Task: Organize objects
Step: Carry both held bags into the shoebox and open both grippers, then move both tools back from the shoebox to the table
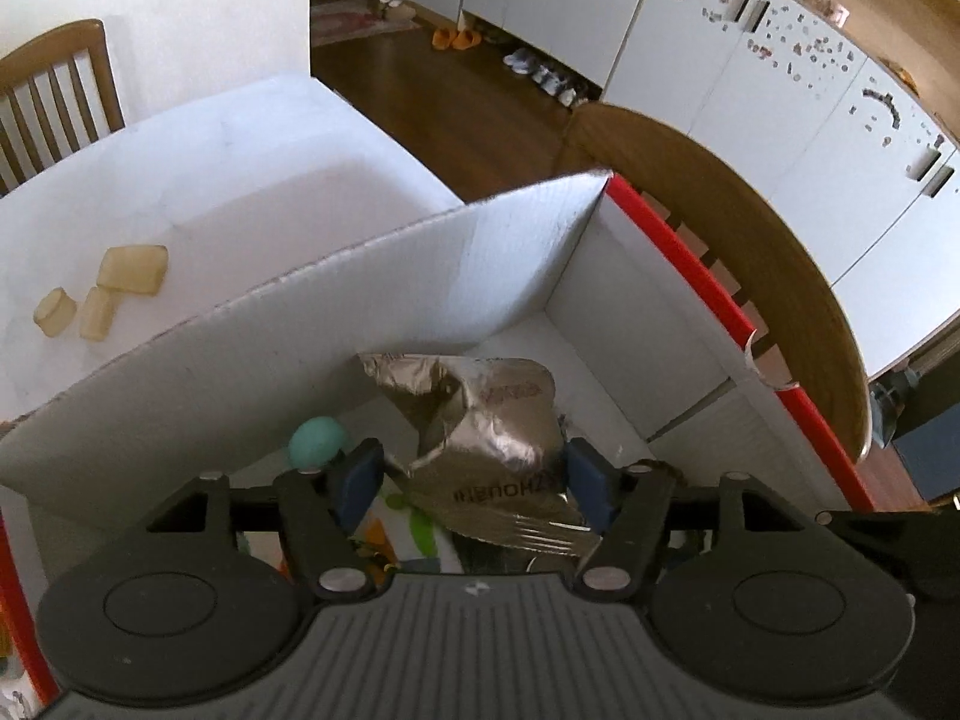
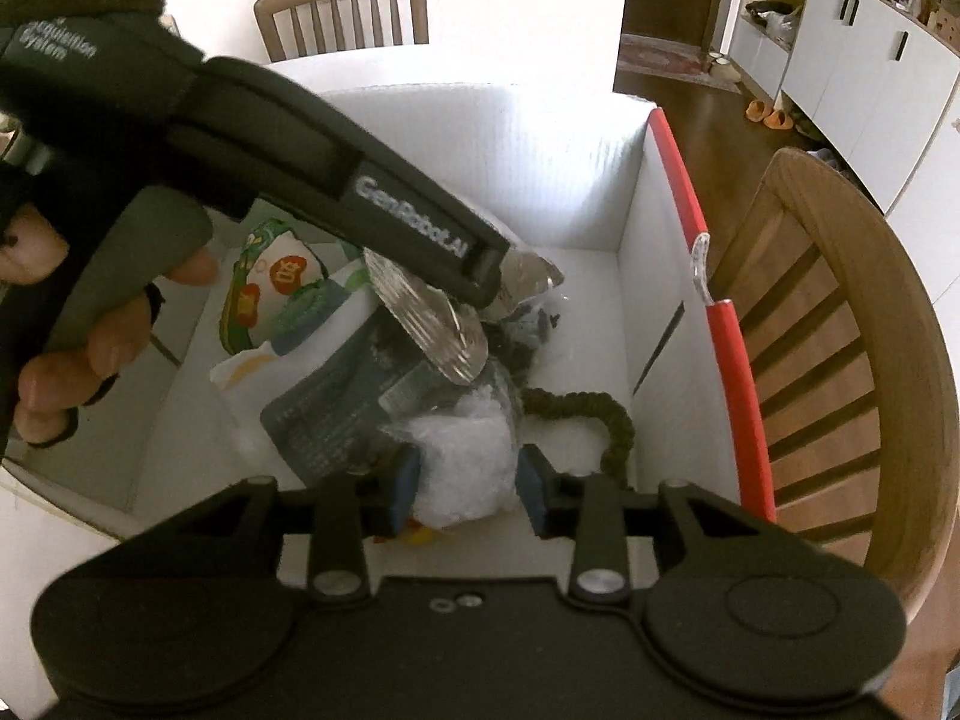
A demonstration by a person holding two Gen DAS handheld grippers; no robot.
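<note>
A white cardboard box (image 1: 372, 324) with a red rim (image 1: 690, 258) stands on the table. My left gripper (image 1: 474, 480) is over the box, its blue pads pressed on a crumpled silver foil pouch (image 1: 480, 414). The same pouch shows in the right wrist view (image 2: 432, 312) under the left gripper body (image 2: 372, 192). My right gripper (image 2: 465, 480) is inside the box (image 2: 540, 138), its pads closed on a clear crinkled plastic bag (image 2: 462, 456). A teal ball (image 1: 317, 438), a green and white snack packet (image 2: 276, 282), a dark blue packet (image 2: 336, 414) and a brown hair tie (image 2: 600, 420) lie in the box.
Three yellowish soap-like blocks (image 1: 99, 294) lie on the white table (image 1: 240, 150) left of the box. A wooden chair (image 2: 828, 360) stands right of the box, another (image 2: 345, 6) at the table's far side. White cabinets (image 1: 750, 78) and shoes (image 1: 456, 39) are beyond.
</note>
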